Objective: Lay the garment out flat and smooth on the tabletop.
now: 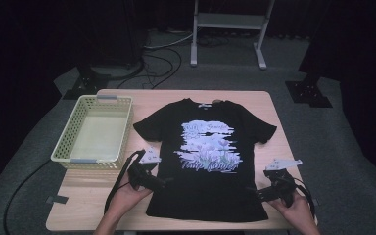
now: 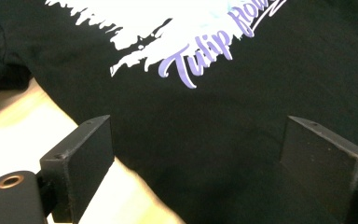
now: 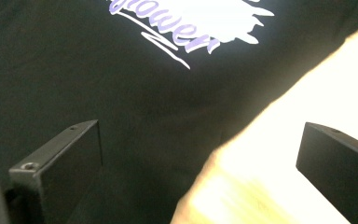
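A black T-shirt point(image 1: 210, 161) with a white and purple "Tulip flower" print lies flat, front up, on the wooden table point(image 1: 254, 100). My left gripper point(image 1: 162, 182) is at the shirt's lower left edge, jaws wide open over the hem. In the left gripper view the shirt point(image 2: 223, 126) spans both jaws, with bare table at the left. My right gripper point(image 1: 253, 194) is at the shirt's lower right edge, also open. In the right gripper view the shirt's side edge point(image 3: 135, 121) runs between the jaws, with table point(image 3: 303, 112) on the right.
A pale yellow plastic basket point(image 1: 94, 129) stands with nothing in it on the table's left side. The table's front edge is close under both hands. Cables trail from the grippers and across the grey floor. A metal stand point(image 1: 227, 29) is behind the table.
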Demonstrator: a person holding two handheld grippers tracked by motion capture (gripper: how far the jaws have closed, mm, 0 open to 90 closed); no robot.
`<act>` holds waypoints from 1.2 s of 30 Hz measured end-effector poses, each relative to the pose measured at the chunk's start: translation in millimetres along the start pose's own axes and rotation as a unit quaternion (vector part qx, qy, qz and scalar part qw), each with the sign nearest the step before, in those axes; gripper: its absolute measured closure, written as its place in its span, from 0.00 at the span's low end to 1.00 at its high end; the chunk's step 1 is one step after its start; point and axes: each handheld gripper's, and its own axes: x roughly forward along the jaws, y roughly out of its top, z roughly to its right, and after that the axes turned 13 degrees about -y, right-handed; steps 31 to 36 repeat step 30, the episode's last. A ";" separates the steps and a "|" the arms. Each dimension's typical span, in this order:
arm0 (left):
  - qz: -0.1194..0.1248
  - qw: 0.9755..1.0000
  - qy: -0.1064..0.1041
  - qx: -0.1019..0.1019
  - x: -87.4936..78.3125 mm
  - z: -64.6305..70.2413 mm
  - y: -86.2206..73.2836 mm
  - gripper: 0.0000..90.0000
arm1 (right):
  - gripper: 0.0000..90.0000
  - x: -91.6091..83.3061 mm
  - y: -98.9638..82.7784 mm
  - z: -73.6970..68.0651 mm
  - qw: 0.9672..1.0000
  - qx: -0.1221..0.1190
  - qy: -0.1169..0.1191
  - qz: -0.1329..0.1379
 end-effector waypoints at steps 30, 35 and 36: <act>0.023 0.999 0.034 -0.032 -48.2 9.6 -48.4 0.10 | 0.00 -44.8 -60.0 18.0 0.998 0.046 -0.035 0.001; 0.023 0.999 0.034 -0.032 -48.2 9.6 -48.4 0.10 | 0.00 -44.8 -60.0 18.0 0.998 0.046 -0.035 0.001; 0.023 0.999 0.034 -0.032 -48.2 9.6 -48.4 0.10 | 0.00 -44.8 -60.0 18.0 0.998 0.046 -0.035 0.001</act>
